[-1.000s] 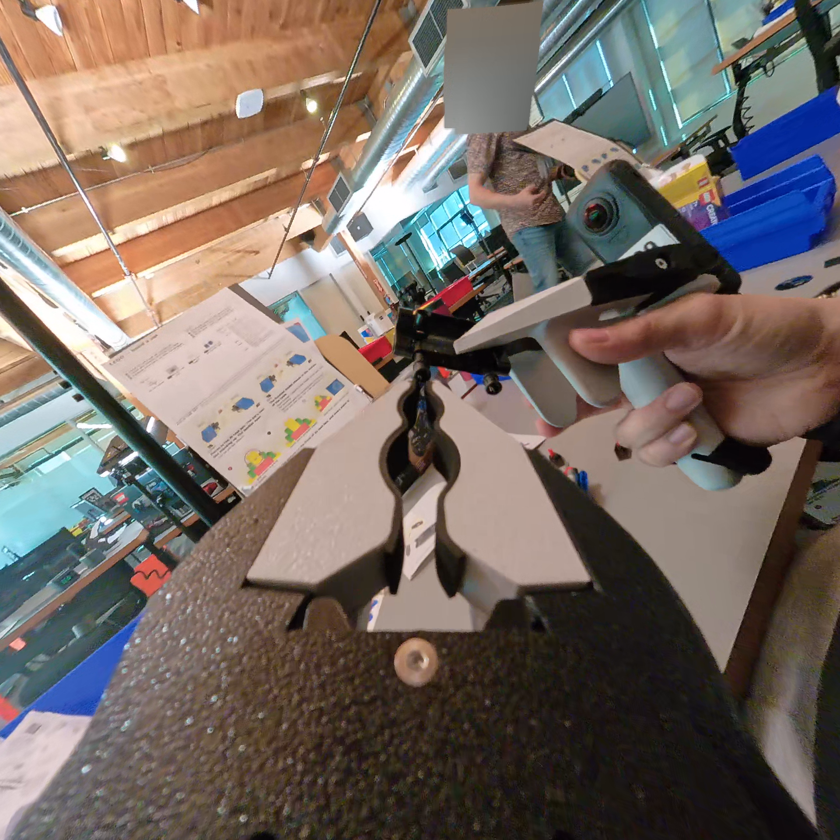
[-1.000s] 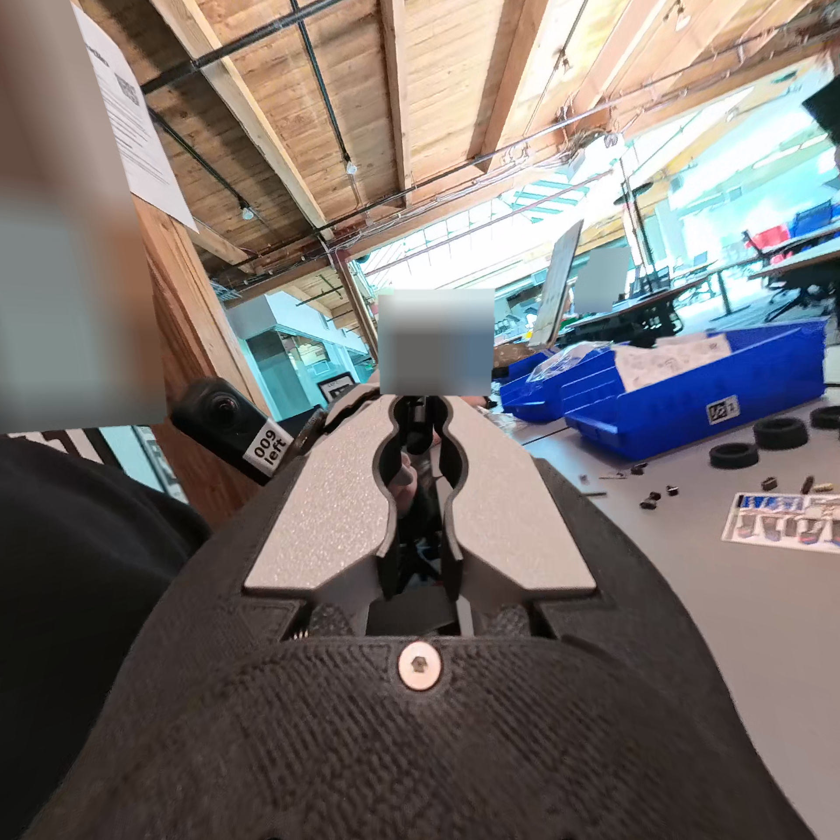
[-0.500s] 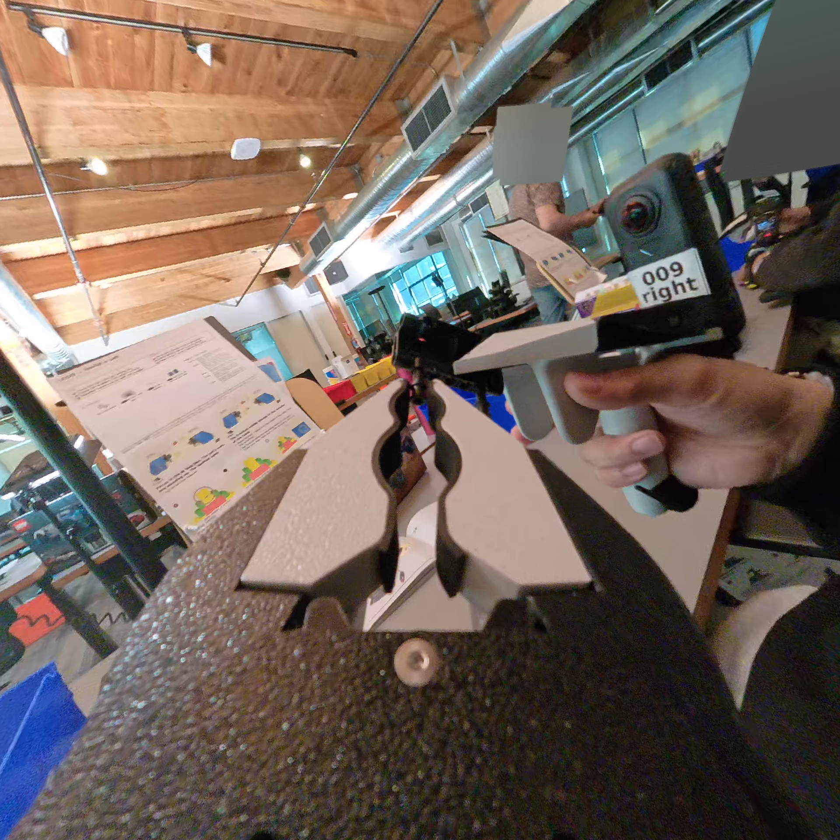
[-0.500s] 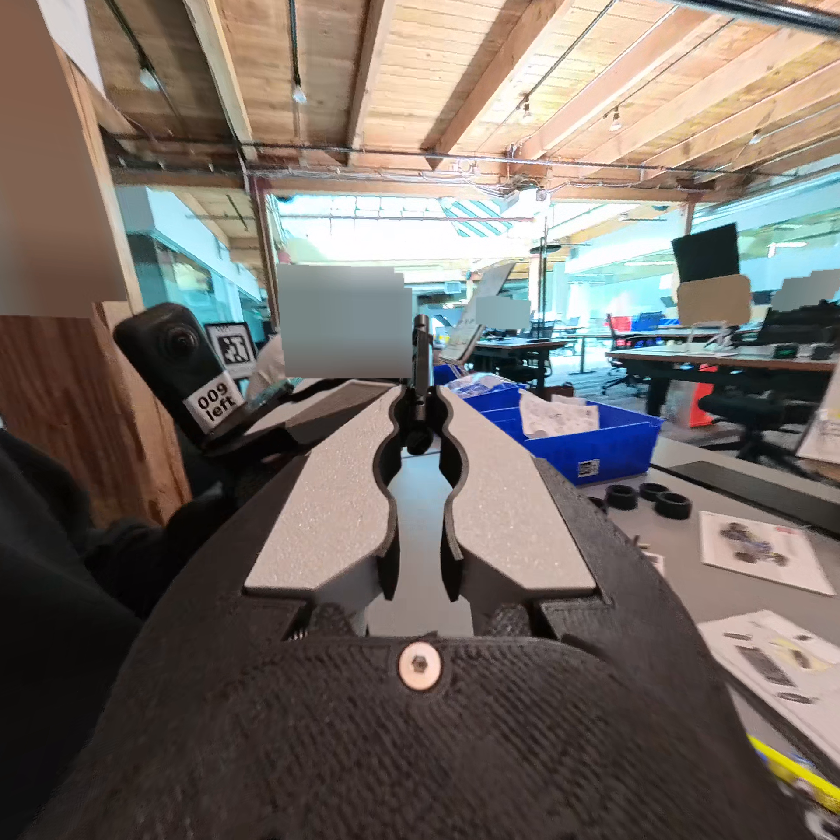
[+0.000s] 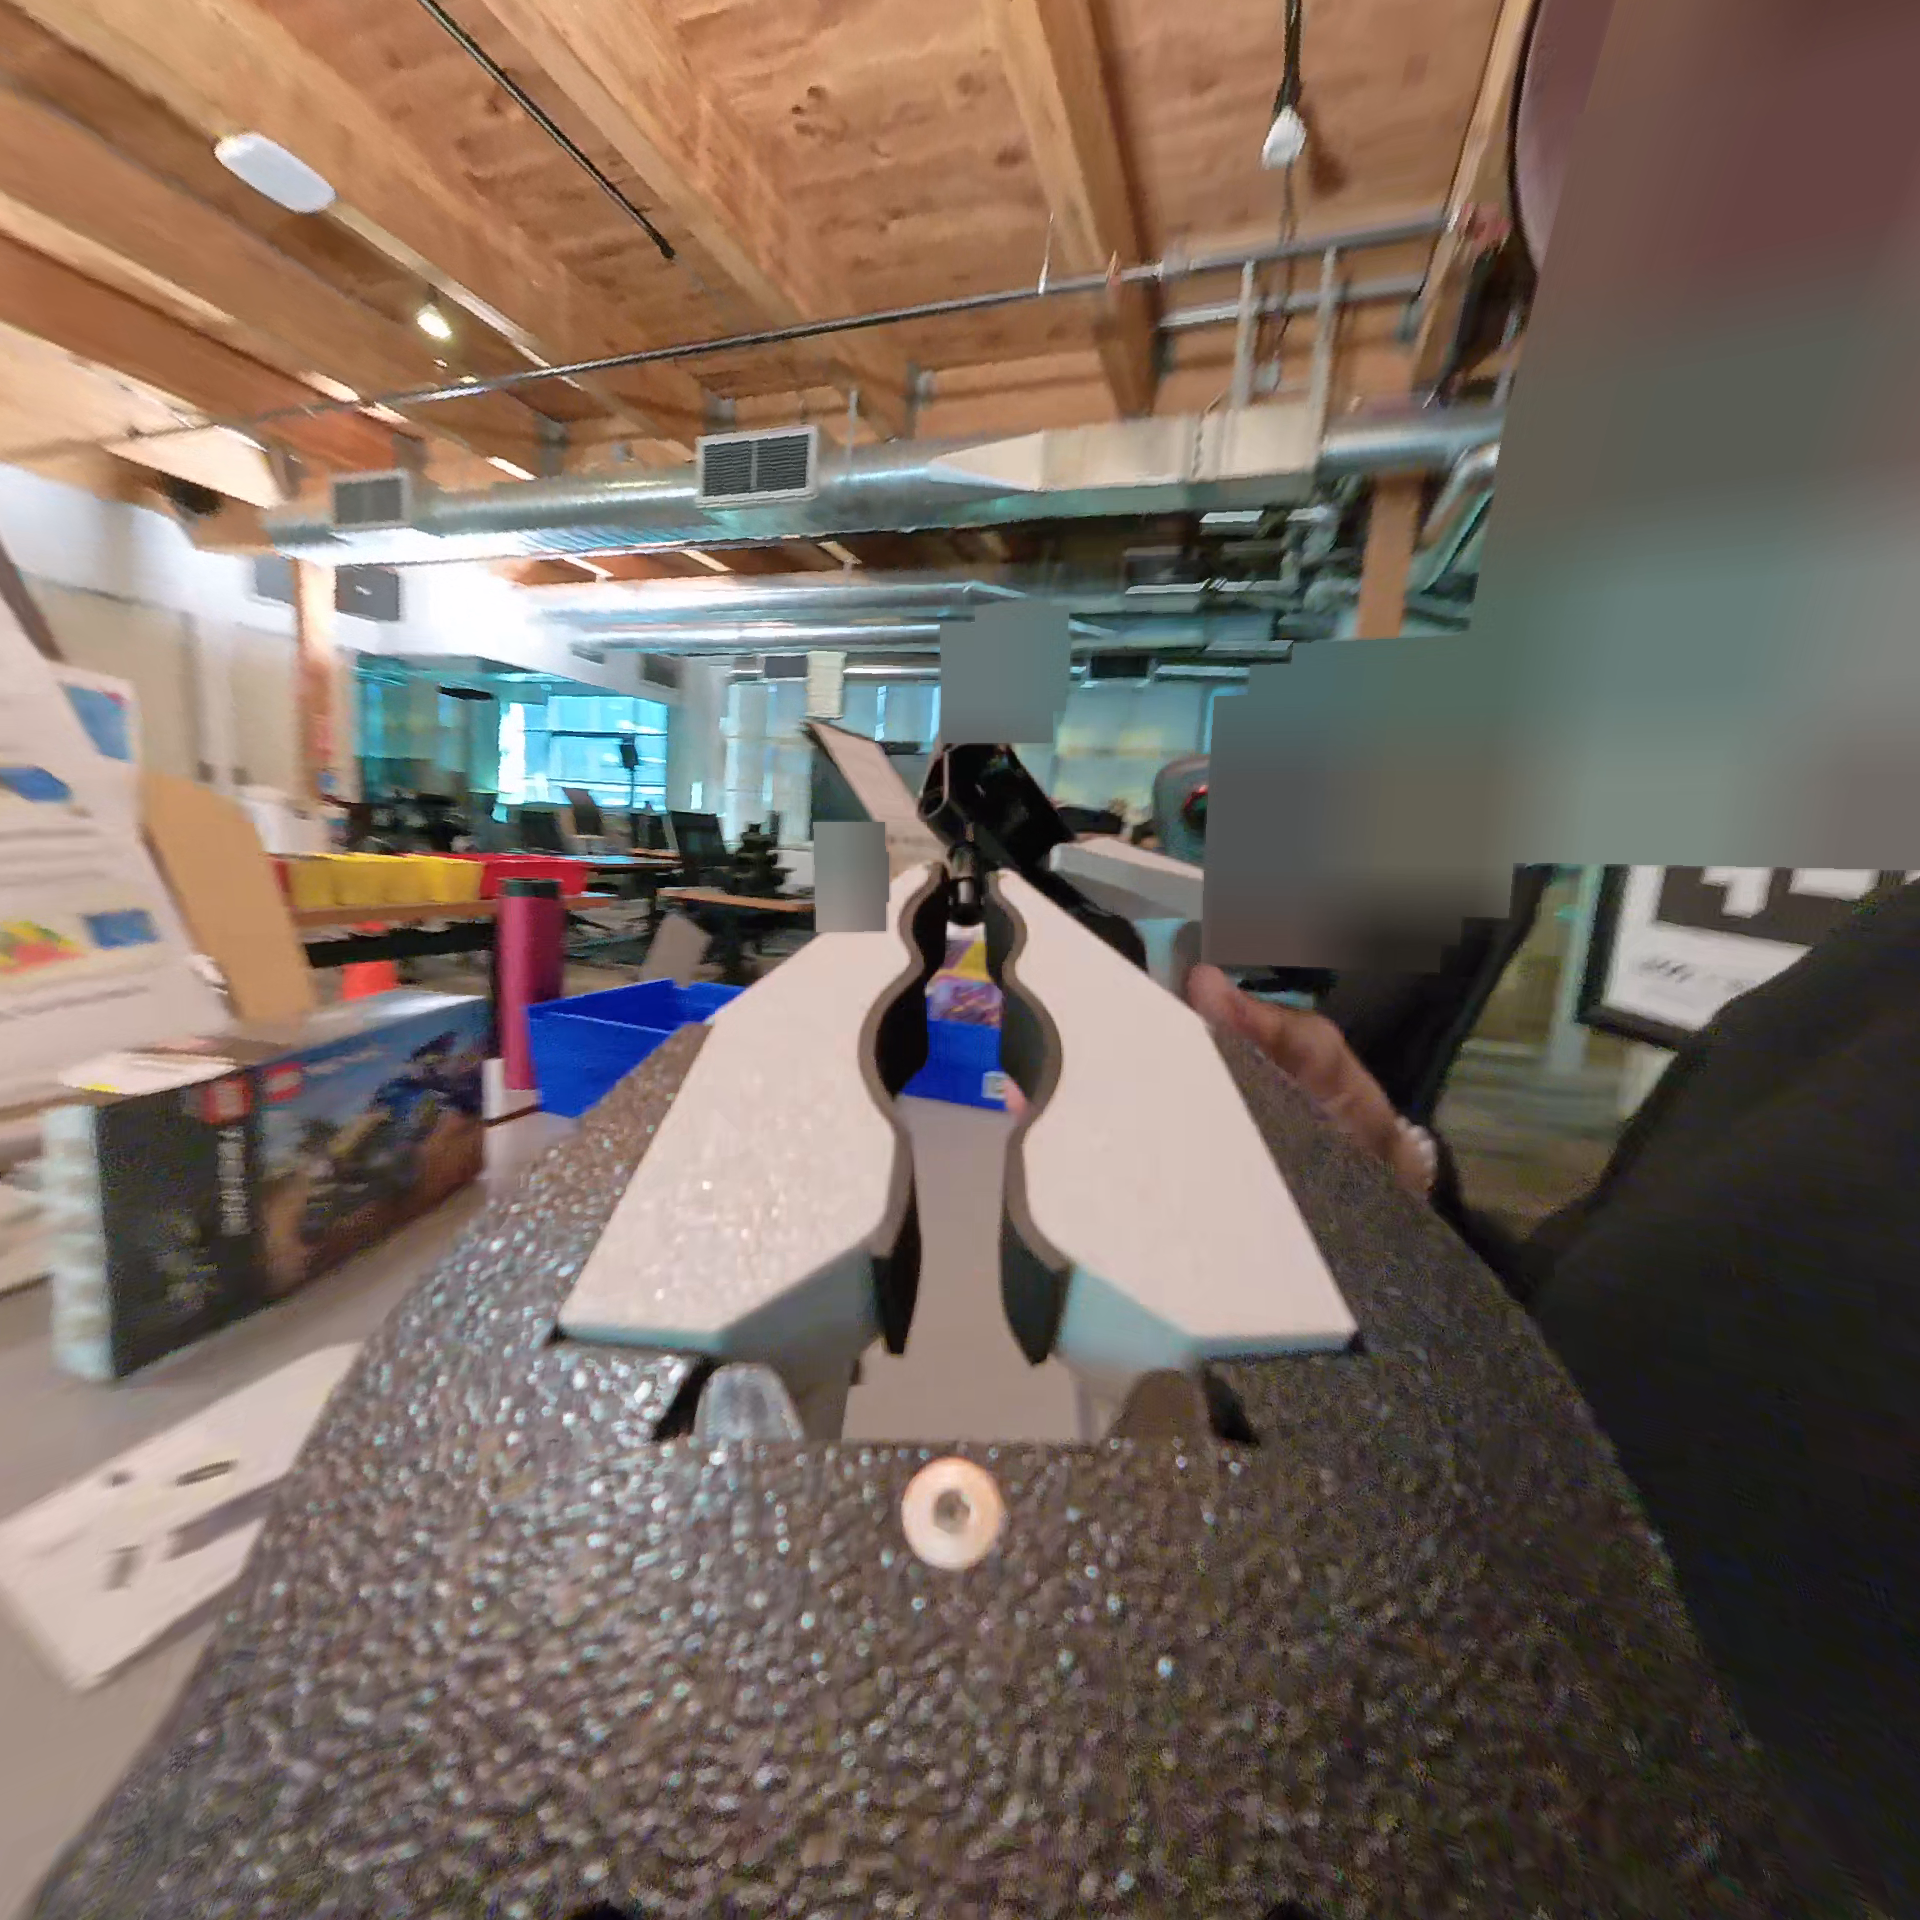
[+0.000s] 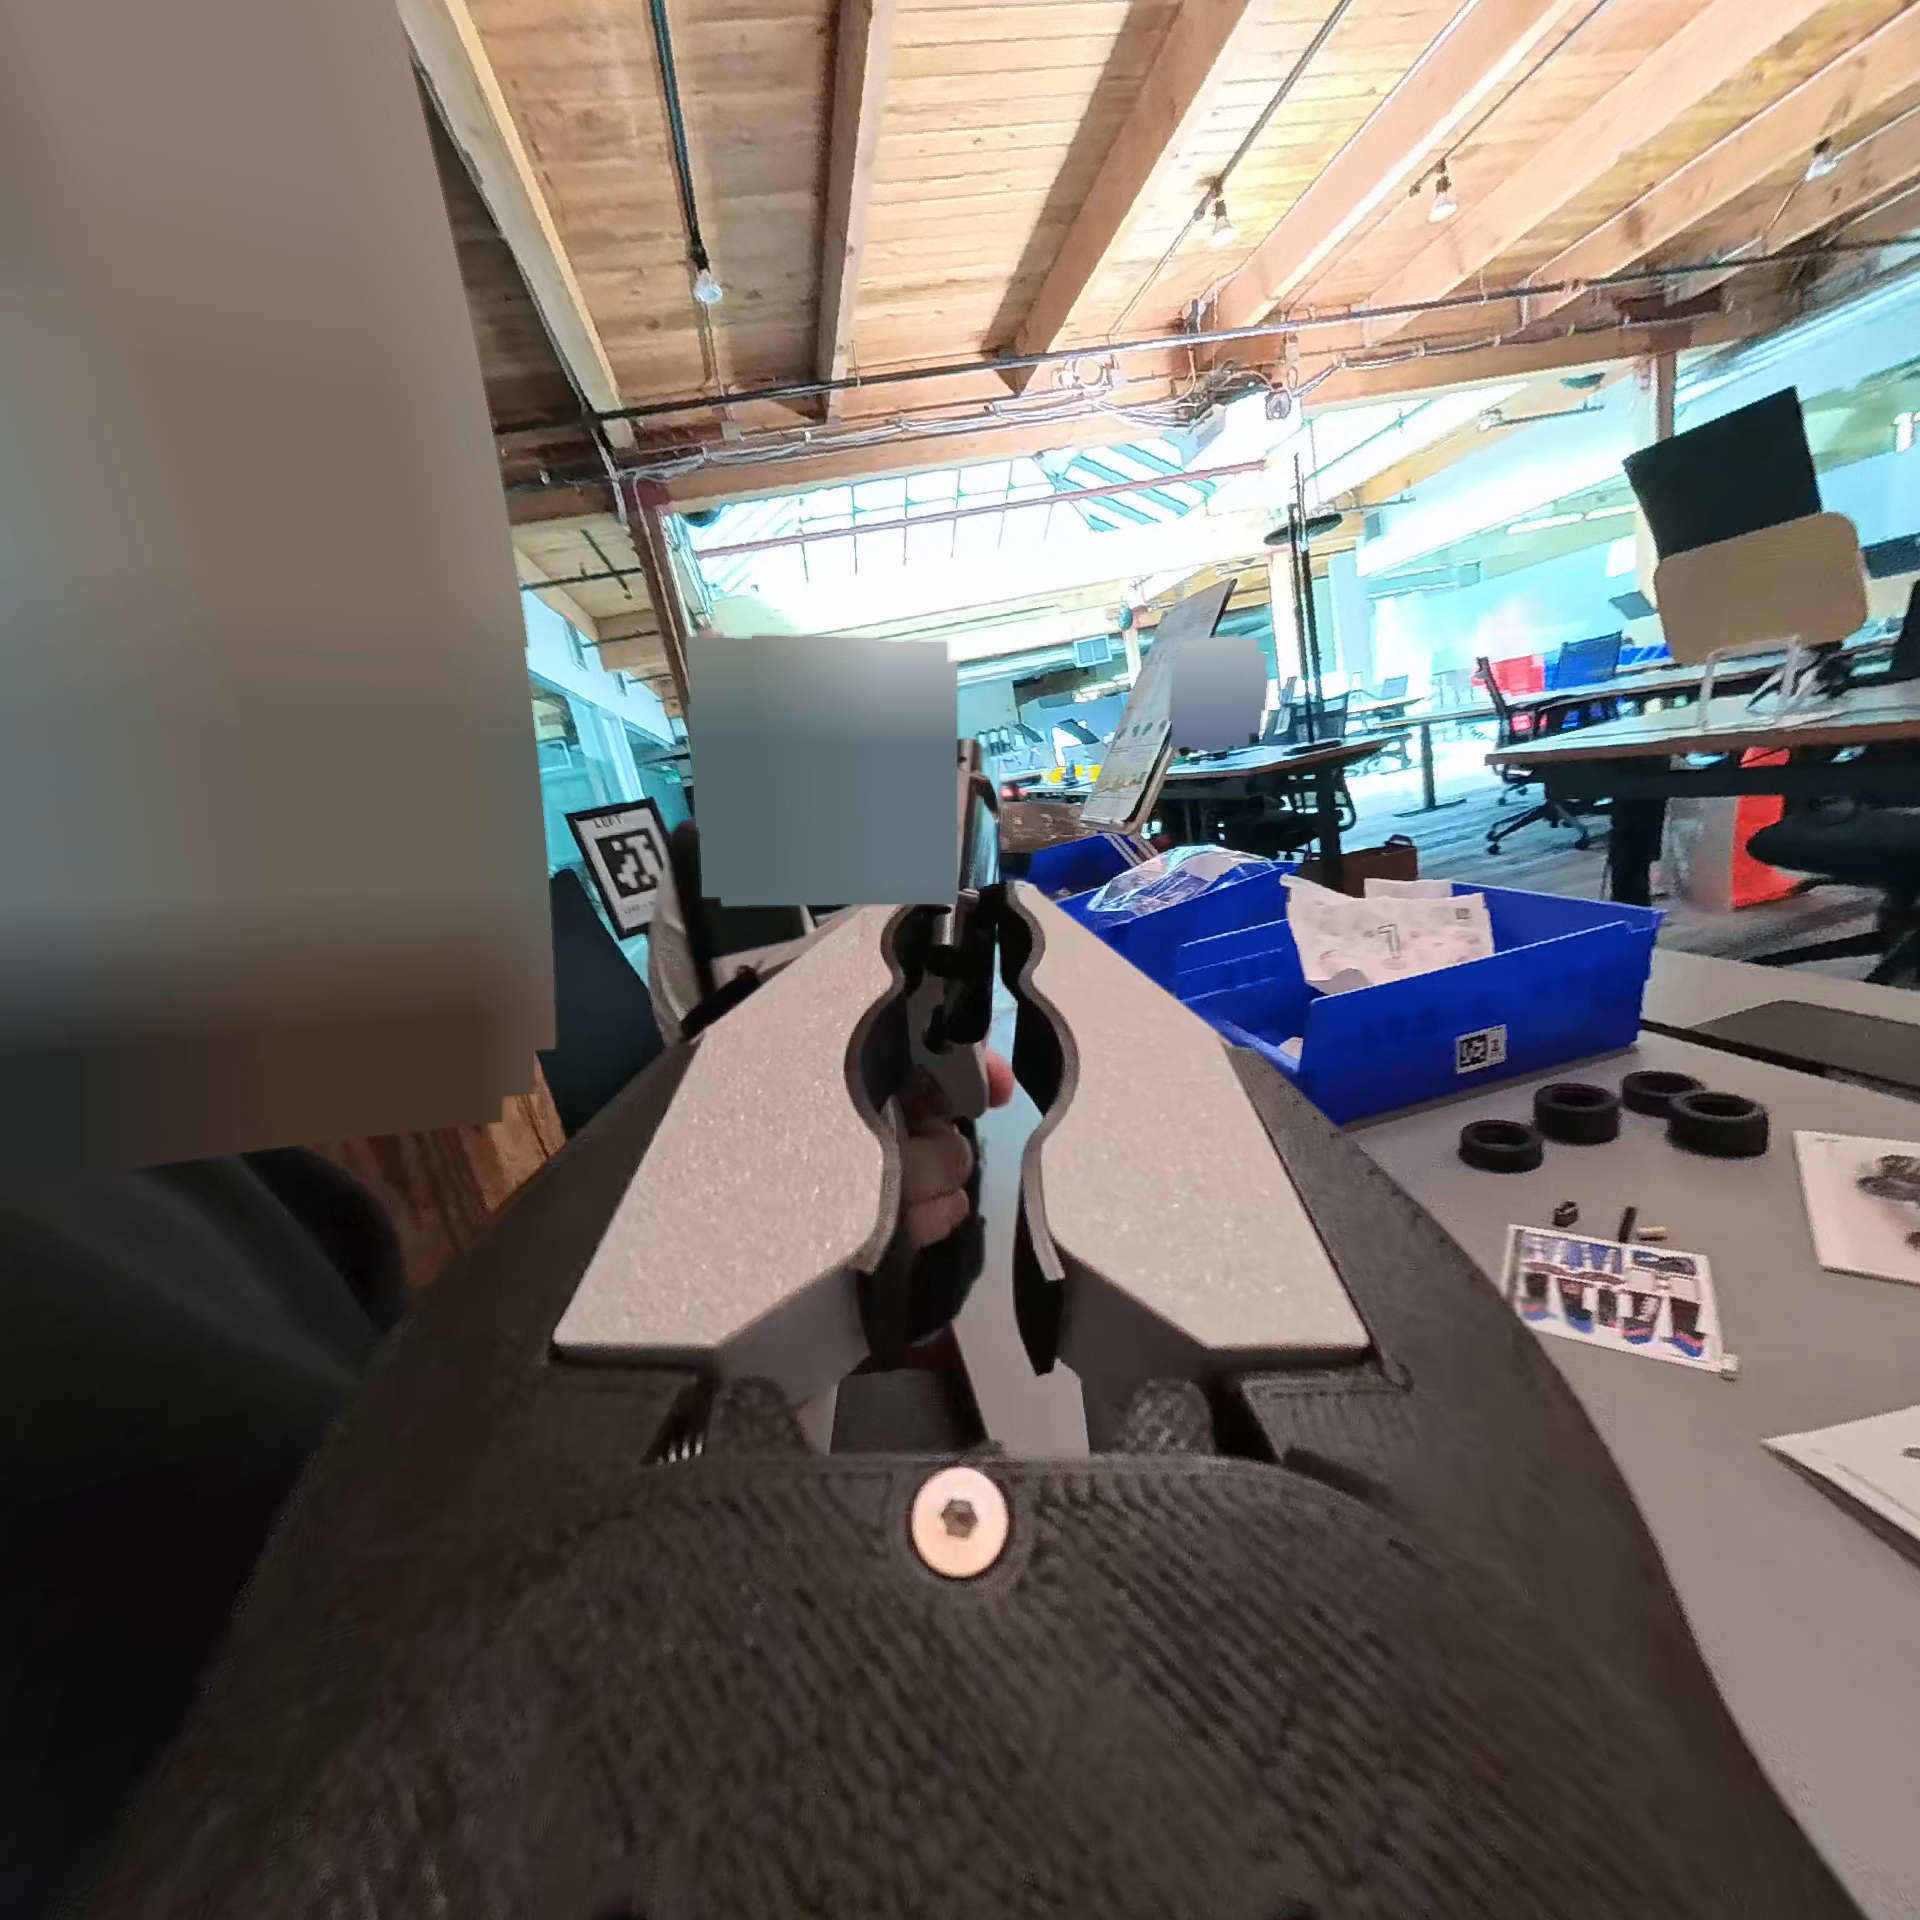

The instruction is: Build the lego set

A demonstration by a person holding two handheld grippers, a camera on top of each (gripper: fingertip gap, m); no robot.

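My left gripper (image 5: pixel 964 896) is shut on a small black pin (image 5: pixel 966 916) that hangs from the underside of a black toy-brick assembly (image 5: pixel 987 805). Both are held in the air above the grey table (image 5: pixel 935 1382). The right gripper's fingers (image 5: pixel 1127 868) reach that assembly from the right. In the right wrist view my right gripper (image 6: pixel 971 912) is shut on the same black assembly (image 6: pixel 964 971), whose flat beam stands upright above the tips. The left gripper's body (image 6: pixel 681 940) and a hand (image 6: pixel 935 1184) show behind the fingers.
Blue bins (image 6: pixel 1403 997) with bags and paper stand on the table at right. Near them lie several black tyres (image 6: pixel 1579 1112), a sticker sheet (image 6: pixel 1610 1294) and leaflets (image 6: pixel 1860 1195). A toy-set box (image 5: pixel 270 1164), a blue bin (image 5: pixel 623 1039) and a magenta bottle (image 5: pixel 530 966) stand at left. Less than 4 cm separates the two grippers' tips.
Both grippers have swung round together, so the views now look level across the room. The black assembly stays between them. The right gripper has come closer to the left one.
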